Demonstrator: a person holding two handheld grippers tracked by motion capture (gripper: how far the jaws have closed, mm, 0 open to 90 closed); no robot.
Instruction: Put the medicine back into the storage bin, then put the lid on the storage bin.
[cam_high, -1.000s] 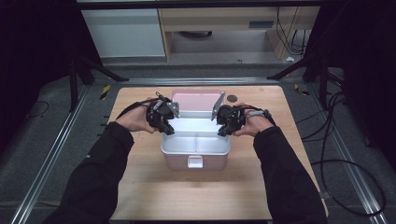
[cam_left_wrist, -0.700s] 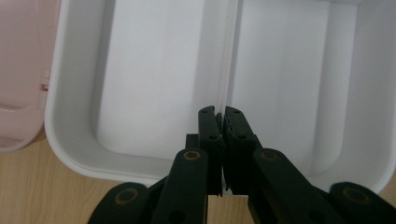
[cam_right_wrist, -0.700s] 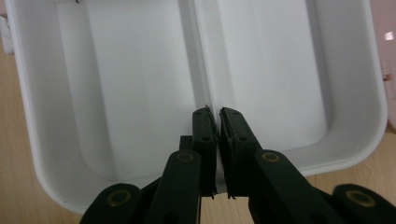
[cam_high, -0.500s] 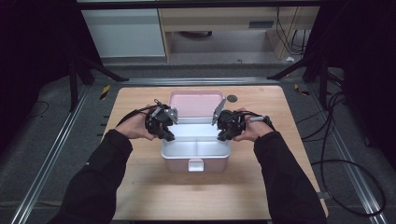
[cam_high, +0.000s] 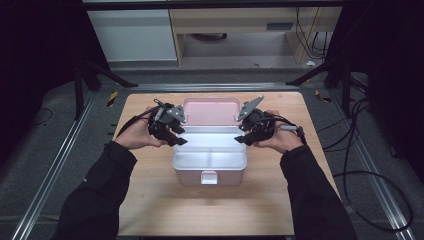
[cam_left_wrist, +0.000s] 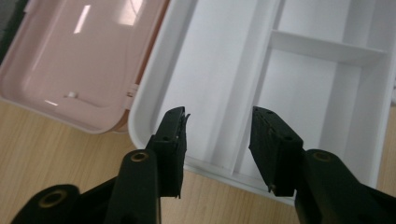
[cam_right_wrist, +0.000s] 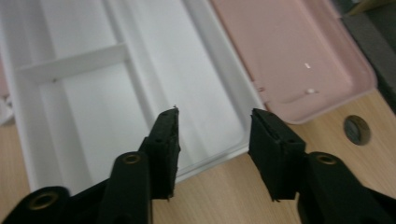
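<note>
Black long sleeves behind each gripper; left gripper and right gripper black, grey-plated, brass-coloured screws, trailing cables.

High view steeply down over the table; both claw views close above the shared white tray

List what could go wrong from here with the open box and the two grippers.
1. The left gripper and right gripper, jaws just opened with nothing between them, hang over the white tray's ends; a dip could knock it askew.
2. The pink lid lies open behind; a nudge might swing it shut.
</note>
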